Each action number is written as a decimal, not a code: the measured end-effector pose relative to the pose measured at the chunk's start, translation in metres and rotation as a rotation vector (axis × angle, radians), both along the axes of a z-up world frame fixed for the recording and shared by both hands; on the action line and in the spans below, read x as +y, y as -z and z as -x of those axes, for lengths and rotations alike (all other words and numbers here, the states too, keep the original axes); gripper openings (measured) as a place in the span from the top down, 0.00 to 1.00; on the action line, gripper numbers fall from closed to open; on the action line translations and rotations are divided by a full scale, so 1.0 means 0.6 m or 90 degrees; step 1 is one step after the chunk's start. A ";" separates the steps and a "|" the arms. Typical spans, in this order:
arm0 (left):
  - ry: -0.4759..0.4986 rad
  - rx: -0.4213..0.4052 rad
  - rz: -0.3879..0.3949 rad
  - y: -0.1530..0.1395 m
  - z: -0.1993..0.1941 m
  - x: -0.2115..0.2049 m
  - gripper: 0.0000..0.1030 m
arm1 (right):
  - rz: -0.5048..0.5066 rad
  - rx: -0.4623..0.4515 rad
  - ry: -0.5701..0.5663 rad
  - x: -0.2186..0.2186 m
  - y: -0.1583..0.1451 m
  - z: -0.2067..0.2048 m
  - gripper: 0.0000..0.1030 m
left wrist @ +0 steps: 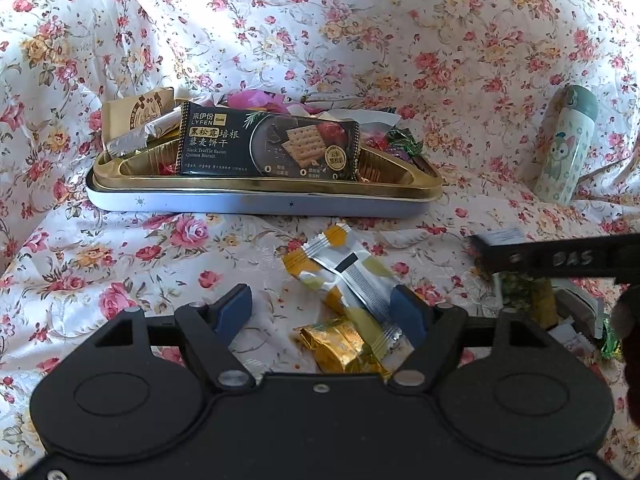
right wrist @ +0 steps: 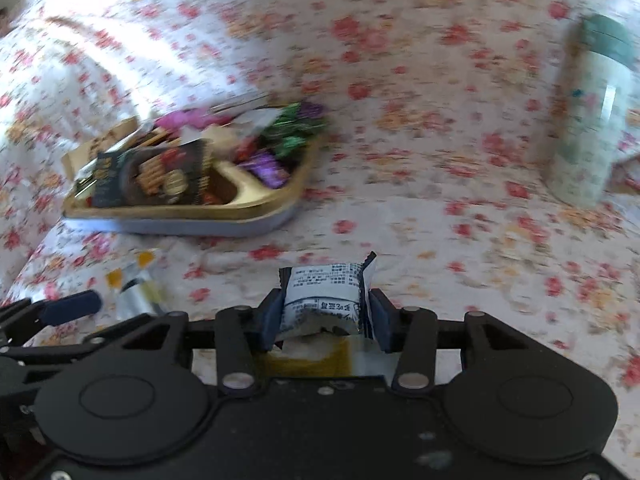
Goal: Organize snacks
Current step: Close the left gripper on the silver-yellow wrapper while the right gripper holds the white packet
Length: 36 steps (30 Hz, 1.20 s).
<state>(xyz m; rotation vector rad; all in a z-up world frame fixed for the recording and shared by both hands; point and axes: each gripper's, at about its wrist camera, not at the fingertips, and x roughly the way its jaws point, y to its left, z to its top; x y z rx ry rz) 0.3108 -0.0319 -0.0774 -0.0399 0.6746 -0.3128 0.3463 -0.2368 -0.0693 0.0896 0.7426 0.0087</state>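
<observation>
A gold-lined pale blue tin tray (left wrist: 256,204) (right wrist: 188,226) holds a black biscuit pack (left wrist: 268,146) (right wrist: 152,176) and several wrapped sweets. My left gripper (left wrist: 322,310) stands open low over the floral cloth. Silver-and-yellow snack packs (left wrist: 352,276) and a gold wrapper (left wrist: 336,344) lie between its blue pads. My right gripper (right wrist: 325,320) is shut on a small white packet with black print (right wrist: 326,296), held above the cloth in front of the tray. That view is blurred. One of the right gripper's fingers (left wrist: 560,258) crosses the right edge of the left wrist view.
A pale green flask with a teal cap (left wrist: 568,144) (right wrist: 592,112) stands right of the tray. More loose snacks (left wrist: 536,304) lie under the right gripper. The floral cloth rises in folds behind the tray. My left gripper's blue fingertip (right wrist: 72,304) shows at the left edge.
</observation>
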 end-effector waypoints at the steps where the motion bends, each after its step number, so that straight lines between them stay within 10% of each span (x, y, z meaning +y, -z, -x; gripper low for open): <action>1: 0.000 0.000 -0.001 0.000 0.000 0.000 0.25 | -0.005 -0.005 0.012 -0.012 -0.003 0.005 0.53; 13: 0.005 -0.002 -0.022 0.002 -0.001 -0.005 0.24 | -0.050 -0.056 0.118 -0.121 -0.008 0.063 0.53; 27: 0.014 -0.004 -0.064 0.005 -0.003 -0.016 0.21 | 0.096 -0.070 0.102 -0.124 0.041 0.081 0.50; 36: 0.019 -0.003 -0.083 0.006 -0.005 -0.021 0.17 | 0.031 -0.095 0.107 -0.149 0.041 0.090 0.51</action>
